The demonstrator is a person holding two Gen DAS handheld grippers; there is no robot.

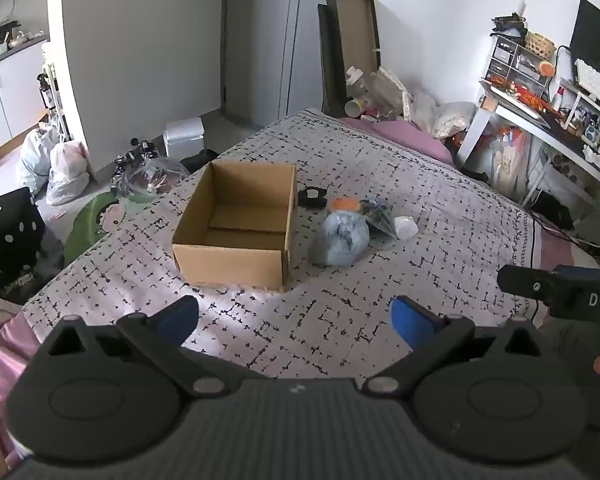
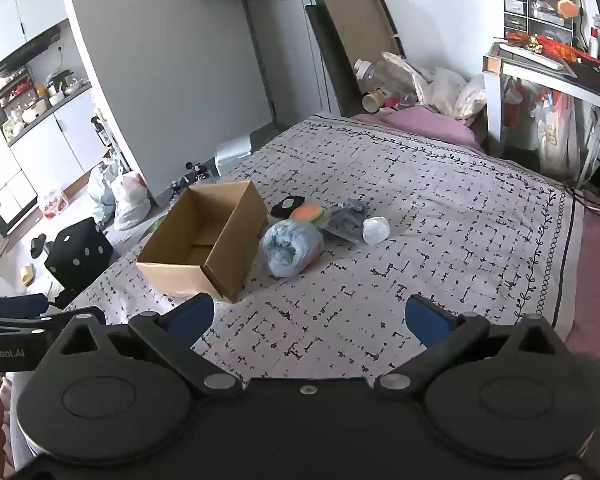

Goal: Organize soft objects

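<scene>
An open, empty cardboard box point(image 1: 236, 236) point(image 2: 204, 240) sits on the patterned bedspread point(image 1: 340, 312) point(image 2: 420, 220). Right of it lies a cluster of soft things: a fluffy light-blue bundle point(image 1: 342, 238) point(image 2: 290, 248), an orange round piece point(image 1: 344, 203) point(image 2: 307, 212), a black piece point(image 1: 312, 196) point(image 2: 287, 205), a dark blue-grey cloth point(image 1: 378, 214) point(image 2: 348, 212) and a white ball point(image 1: 405, 227) point(image 2: 376, 230). My left gripper point(image 1: 294, 316) is open and empty above the near bedspread. My right gripper point(image 2: 310, 318) is open and empty, also short of the cluster.
A pink sheet point(image 1: 412, 136) and bags with bottles point(image 1: 380, 96) lie at the bed's far end. A cluttered white desk point(image 1: 540, 120) stands at the right. Plastic bags point(image 1: 60, 168) and a black dotted cushion point(image 1: 12, 224) sit on the floor at the left.
</scene>
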